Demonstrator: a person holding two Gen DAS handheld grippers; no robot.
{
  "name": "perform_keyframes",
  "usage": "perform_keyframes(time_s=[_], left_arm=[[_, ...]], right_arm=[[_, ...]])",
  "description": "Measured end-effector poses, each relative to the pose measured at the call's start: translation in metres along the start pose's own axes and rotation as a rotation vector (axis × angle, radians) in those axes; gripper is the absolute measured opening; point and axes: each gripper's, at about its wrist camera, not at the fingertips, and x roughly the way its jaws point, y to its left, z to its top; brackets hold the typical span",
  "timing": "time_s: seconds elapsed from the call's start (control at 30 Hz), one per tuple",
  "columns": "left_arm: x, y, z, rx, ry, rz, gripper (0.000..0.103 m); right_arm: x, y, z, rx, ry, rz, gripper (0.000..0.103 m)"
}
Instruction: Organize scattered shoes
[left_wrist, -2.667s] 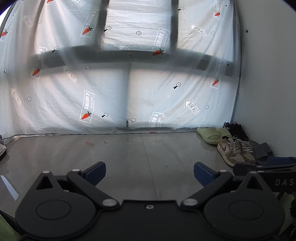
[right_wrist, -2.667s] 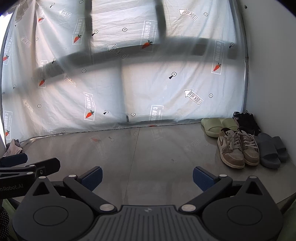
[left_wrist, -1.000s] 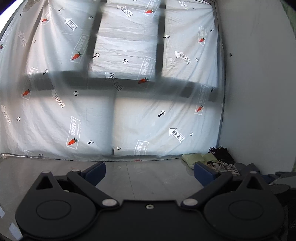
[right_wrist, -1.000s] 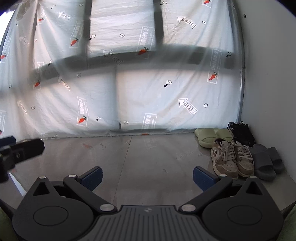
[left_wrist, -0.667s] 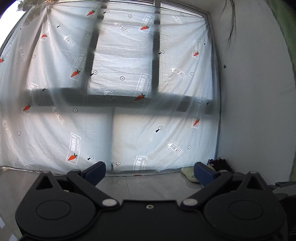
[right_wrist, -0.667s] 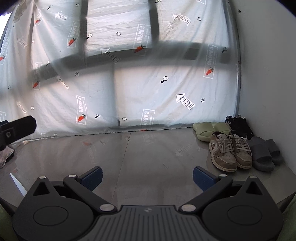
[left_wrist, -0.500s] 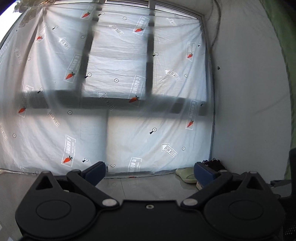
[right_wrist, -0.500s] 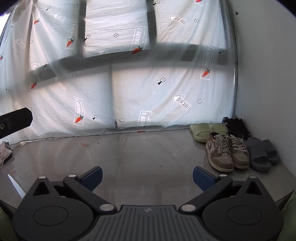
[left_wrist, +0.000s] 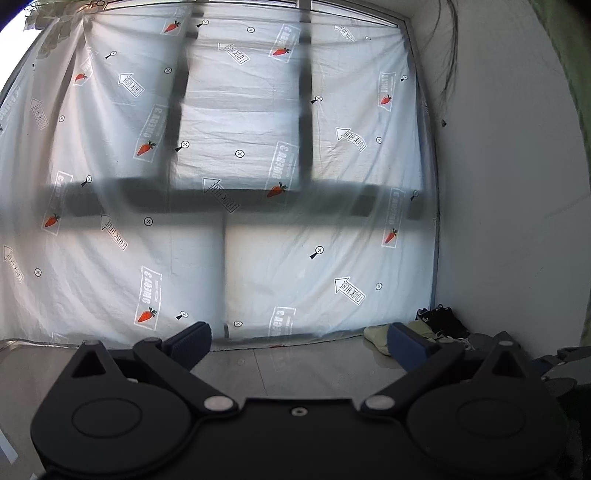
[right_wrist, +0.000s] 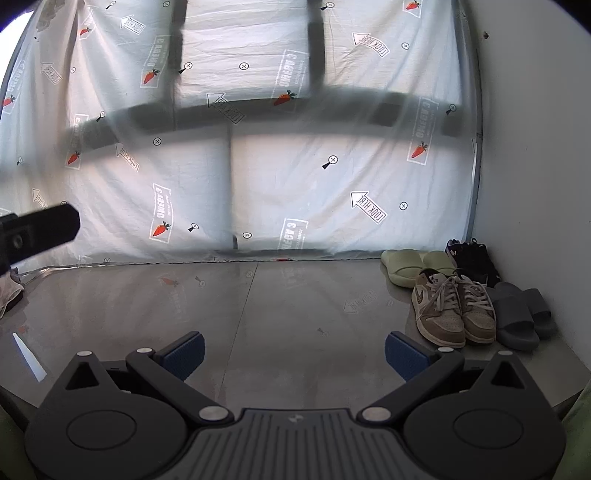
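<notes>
Your right claw and left claw both hang spread and empty. Ahead-right of your right claw, beige sneakers sit between green slides and grey slides; black shoes lie beyond.

right tongs gape empty over the floor; sneakers between green slides and grey slides.

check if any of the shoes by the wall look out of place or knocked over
Nothing stands out. The green slides, black shoes, tan sneakers and grey slides all sit upright in pairs by the wall.
</notes>
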Motion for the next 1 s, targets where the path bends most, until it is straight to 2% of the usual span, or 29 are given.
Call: perform_keyframes(time_s=[0.3,0.4,0.47,0.67,0.9,1.0], left_arm=[[0.010,0.009,-0.007,-0.044,0.066,0.006,0.102],[0.010,0.010,-0.008,-0.062,0.075,-0.002,0.102],[0.010,0.011,-0.008,-0.070,0.080,-0.008,0.102],[0.007,0.012,-0.009,-0.085,0.071,-0.019,0.102],[0.013,0.014,-0.006,-0.102,0.115,-0.009,0.102],[0.010,0.014,-0.007,-0.108,0.103,-0.011,0.102]], right_arm=[[-0.001,-0.002,0.003,-0.005,0.008,-0.034,0.103],[-0.002,-0.002,0.003,-0.007,0.011,-0.045,0.103],[-0.004,0.000,-0.016,-0.014,0.004,-0.028,0.103],[-0.004,0.000,-0.009,-0.010,-0.004,-0.025,0.103],[-0.005,0.000,-0.005,-0.015,-0.017,-0.019,0.103],[-0.006,-0.001,-0.004,-0.016,-0.025,-0.017,0.103]])
